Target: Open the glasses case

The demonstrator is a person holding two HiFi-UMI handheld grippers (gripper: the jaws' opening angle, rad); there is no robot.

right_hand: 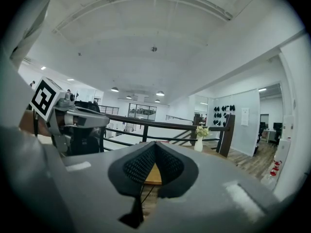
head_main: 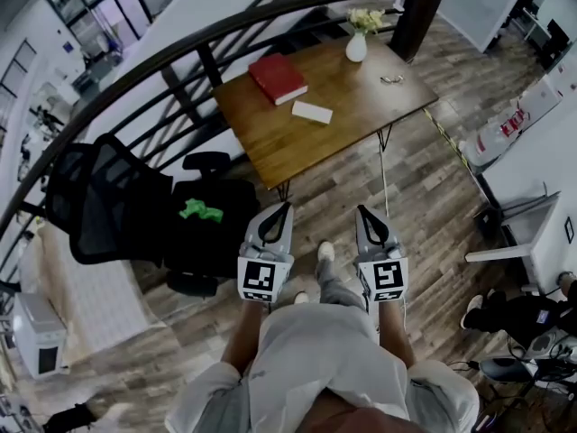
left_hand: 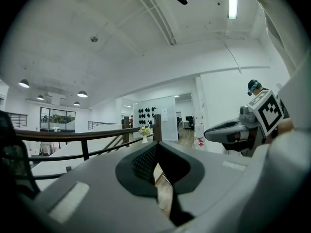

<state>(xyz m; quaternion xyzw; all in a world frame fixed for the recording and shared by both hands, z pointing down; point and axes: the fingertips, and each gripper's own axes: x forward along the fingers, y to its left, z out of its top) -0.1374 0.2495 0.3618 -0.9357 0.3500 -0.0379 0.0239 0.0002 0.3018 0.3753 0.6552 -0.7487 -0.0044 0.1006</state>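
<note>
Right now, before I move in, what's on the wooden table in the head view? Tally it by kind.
red hardcover book: 1
white rectangular glasses case: 1
white ceramic vase of pale flowers: 1
small thin-framed item, probably a pair of glasses: 1
Total: 4

Red book (head_main: 278, 78), white glasses case (head_main: 312, 112), brown wooden table (head_main: 356, 97).
</note>
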